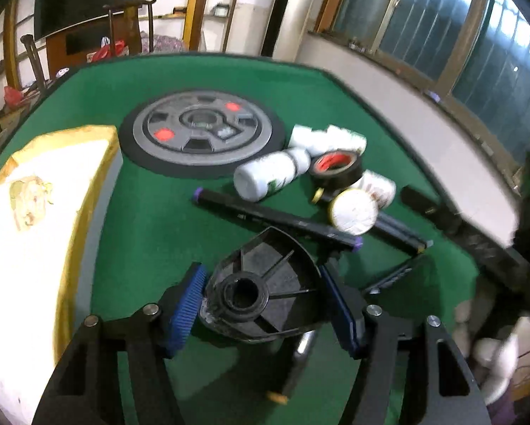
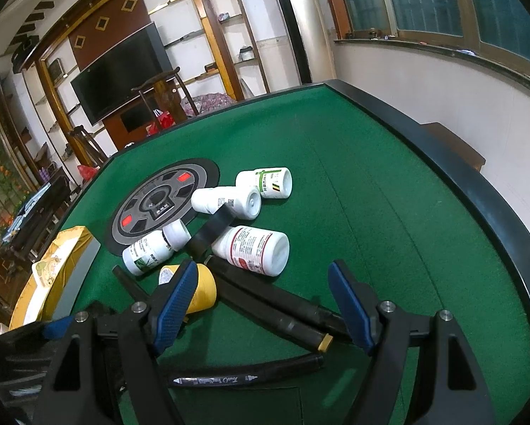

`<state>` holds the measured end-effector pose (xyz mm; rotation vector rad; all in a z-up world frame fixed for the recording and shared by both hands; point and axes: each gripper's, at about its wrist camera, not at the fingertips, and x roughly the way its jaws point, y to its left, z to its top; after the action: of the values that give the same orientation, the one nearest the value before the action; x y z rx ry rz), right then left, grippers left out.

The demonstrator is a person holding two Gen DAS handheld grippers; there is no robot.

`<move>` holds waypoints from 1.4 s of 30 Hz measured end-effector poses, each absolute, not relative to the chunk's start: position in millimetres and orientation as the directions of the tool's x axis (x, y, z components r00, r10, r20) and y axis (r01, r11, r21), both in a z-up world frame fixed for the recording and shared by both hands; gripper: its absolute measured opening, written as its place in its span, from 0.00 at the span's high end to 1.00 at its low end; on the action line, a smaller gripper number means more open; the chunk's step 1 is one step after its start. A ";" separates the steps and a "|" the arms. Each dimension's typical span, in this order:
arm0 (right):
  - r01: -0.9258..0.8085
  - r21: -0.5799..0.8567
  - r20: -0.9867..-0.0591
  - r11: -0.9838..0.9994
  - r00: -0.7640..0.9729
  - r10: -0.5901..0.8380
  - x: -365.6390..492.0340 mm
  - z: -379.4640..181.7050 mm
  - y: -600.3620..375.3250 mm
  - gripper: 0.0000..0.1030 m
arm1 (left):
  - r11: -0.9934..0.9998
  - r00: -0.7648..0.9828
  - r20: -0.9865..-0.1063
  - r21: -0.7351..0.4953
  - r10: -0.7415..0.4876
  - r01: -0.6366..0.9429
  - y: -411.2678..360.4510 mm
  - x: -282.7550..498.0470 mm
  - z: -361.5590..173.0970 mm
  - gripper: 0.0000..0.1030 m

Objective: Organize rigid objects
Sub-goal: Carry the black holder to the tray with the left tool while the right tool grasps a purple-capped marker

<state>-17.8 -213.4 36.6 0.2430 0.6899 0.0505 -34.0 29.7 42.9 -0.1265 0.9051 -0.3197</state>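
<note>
My left gripper is shut on a black ribbed plastic disc with a centre hub, held above the green table. Beyond it lie white pill bottles, a black tape roll, a yellow-rimmed roll and black markers. My right gripper is open and empty, low over black markers. Ahead of it lie white bottles, the tape roll and the yellow roll.
A yellow-and-white box stands at the table's left; it also shows in the right wrist view. A round grey panel is set in the table's middle. The raised black table rim runs along the right.
</note>
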 end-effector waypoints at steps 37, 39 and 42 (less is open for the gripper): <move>-0.463 -0.159 -0.867 0.872 0.488 0.101 40.8 9.6 -21.5 0.51 | 0.898 0.762 -0.573 -0.439 -0.303 0.027 223.3 -102.6 76.5 0.33; -0.467 -0.117 -0.868 0.876 0.476 0.138 46.0 10.2 -23.1 0.55 | 0.897 0.762 -0.576 -0.441 -0.295 0.014 229.6 -102.9 74.0 0.33; -0.463 -0.005 -0.880 0.886 0.424 0.216 51.2 10.2 -32.6 0.80 | 0.894 0.762 -0.582 -0.448 -0.285 -0.008 236.0 -102.8 69.8 0.33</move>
<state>51.2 -32.6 10.2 -0.2636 1.0524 0.4310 -102.8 236.0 69.8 -0.4472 0.6934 -0.1562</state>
